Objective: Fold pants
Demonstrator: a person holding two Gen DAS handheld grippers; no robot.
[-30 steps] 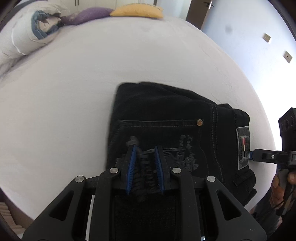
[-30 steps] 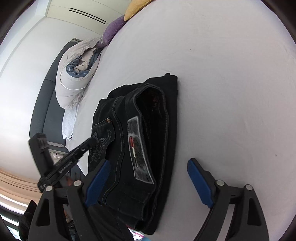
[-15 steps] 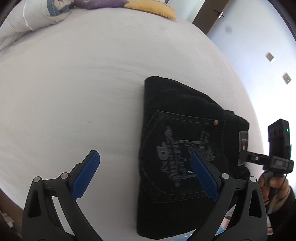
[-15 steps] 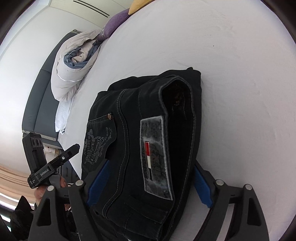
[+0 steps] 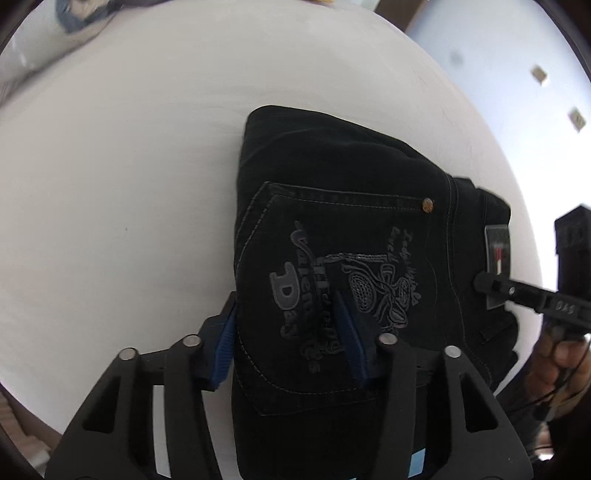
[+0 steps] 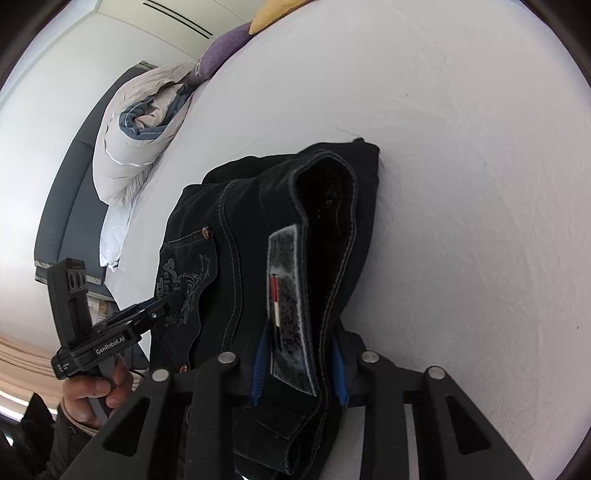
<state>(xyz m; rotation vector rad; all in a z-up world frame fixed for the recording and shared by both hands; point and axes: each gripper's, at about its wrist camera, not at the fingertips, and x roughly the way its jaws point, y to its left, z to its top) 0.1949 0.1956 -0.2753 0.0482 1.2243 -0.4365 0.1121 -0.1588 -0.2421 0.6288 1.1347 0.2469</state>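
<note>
The black jeans (image 5: pixel 343 206) lie folded into a thick packet on the white bed (image 5: pixel 110 184), back pocket with grey embroidery facing up. My left gripper (image 5: pixel 288 339) is shut on the near pocket edge of the packet, blue pads on either side of the bunched cloth. In the right wrist view the jeans (image 6: pixel 236 229) show their waistband and the grey label (image 6: pixel 288 280). My right gripper (image 6: pixel 299 369) is shut on the waistband end around that label. The left gripper (image 6: pixel 155 312) shows at the pocket side.
A rolled grey and blue duvet (image 6: pixel 140 147) lies at the head of the bed, with a purple pillow (image 6: pixel 221 48) and a yellow pillow (image 6: pixel 273 13) beside it. A blue wall (image 5: pixel 517 74) stands past the bed's right edge.
Half a second ago both grippers were open around the packet. Both have since closed on it: the left on the pocket edge, the right on the waistband end.
</note>
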